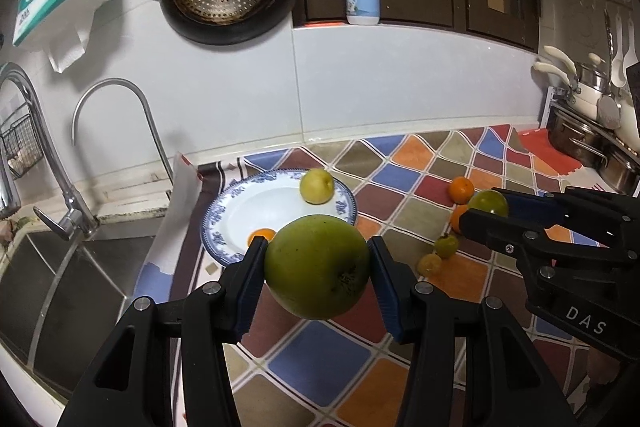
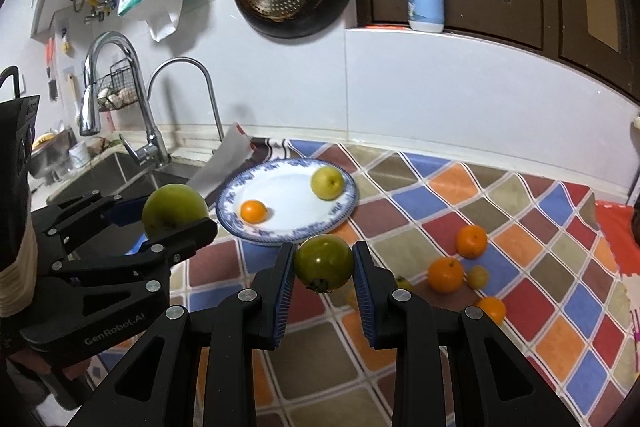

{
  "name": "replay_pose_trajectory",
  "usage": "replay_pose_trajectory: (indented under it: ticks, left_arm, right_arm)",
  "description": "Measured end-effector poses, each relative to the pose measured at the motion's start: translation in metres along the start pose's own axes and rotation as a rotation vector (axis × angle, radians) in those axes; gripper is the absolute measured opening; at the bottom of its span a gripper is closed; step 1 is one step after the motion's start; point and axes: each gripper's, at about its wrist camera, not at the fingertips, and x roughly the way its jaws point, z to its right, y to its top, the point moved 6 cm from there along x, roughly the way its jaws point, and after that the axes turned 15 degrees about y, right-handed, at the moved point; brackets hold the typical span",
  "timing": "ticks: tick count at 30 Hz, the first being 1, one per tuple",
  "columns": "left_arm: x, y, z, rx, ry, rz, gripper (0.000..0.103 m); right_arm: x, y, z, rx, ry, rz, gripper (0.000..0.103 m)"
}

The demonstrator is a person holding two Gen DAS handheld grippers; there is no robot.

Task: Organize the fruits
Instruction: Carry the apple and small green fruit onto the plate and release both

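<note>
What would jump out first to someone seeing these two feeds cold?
Both grippers are loaded: the left gripper clamps a big green apple, the right gripper a green tomato, both held above the checkered cloth. Behind them the blue-rimmed plate holds a small orange and a yellow-green fruit.

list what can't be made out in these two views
- Small orange fruit on the blue-rimmed white plate: left wrist view, half hidden by the left gripper finger.
- Small yellow-green fruit: right wrist view, mostly behind the right gripper finger.
</note>
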Motion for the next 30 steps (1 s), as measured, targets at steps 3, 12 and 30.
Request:
replay_pose_trajectory:
  ticks: [3, 12, 30]
  left_arm:
    - [0.004, 0.003, -0.008, -0.003, 0.002, 0.005, 0.05]
    - [0.028, 0.01, -0.032, 0.002, 0.014, 0.001, 0.05]
    - [0.102, 0.021, -0.066, 0.004, 0.013, -0.053, 0.05]
  right_arm:
    - [0.007, 0.008, -0.005, 0.0, 0.009, 0.01, 0.03]
    - [0.042, 0.026, -0.019, -0.011, 0.019, -0.003, 0.03]
    - [0.119, 0.058, -0.016, 0.024, -0.012, -0.043, 0.03]
